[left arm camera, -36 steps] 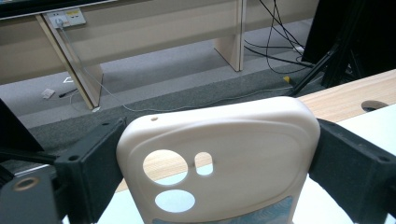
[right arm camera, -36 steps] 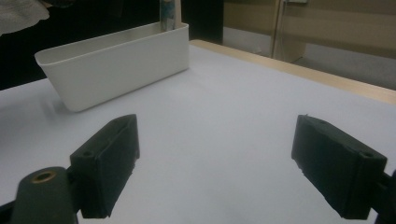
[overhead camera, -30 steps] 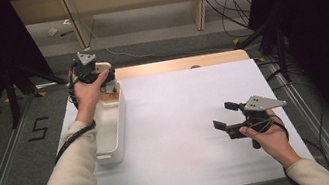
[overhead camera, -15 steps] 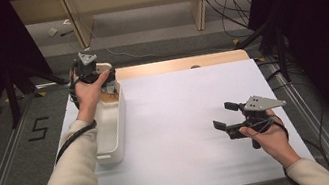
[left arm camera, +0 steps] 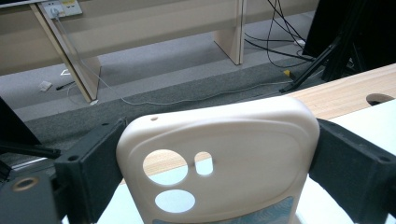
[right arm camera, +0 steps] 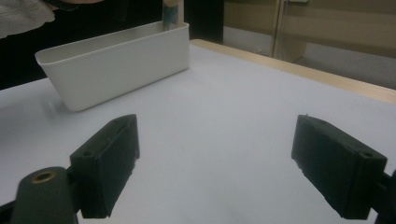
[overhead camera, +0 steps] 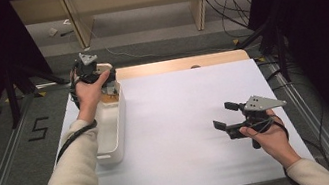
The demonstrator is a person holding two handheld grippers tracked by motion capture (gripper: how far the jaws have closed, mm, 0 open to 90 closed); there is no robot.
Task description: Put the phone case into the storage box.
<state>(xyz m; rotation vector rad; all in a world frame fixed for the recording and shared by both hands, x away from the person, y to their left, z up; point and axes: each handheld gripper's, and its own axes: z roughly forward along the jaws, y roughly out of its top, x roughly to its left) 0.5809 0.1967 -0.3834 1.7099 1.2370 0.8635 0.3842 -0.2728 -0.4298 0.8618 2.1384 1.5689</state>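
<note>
A cream phone case [left arm camera: 252, 130] with camera cut-outs stands upright between my left gripper's [left arm camera: 219, 140] black jaws, which press on both of its edges. In the high view the left gripper [overhead camera: 107, 88] hangs over the far end of a long white bin [overhead camera: 111, 152], pointing down into it. From the right gripper view the case's [right arm camera: 172, 11] lower end reaches to the bin's [right arm camera: 116, 65] far rim. My right gripper [overhead camera: 224, 115] rests at the right of the table, open, with nothing between its jaws [right arm camera: 217, 130].
A white sheet [overhead camera: 182, 120] covers the table, with a wooden strip [overhead camera: 173, 65] bare along the far edge and a round hole [overhead camera: 195, 66] in it. Beyond lie grey floor, cables and furniture legs. Dark stands flank both sides.
</note>
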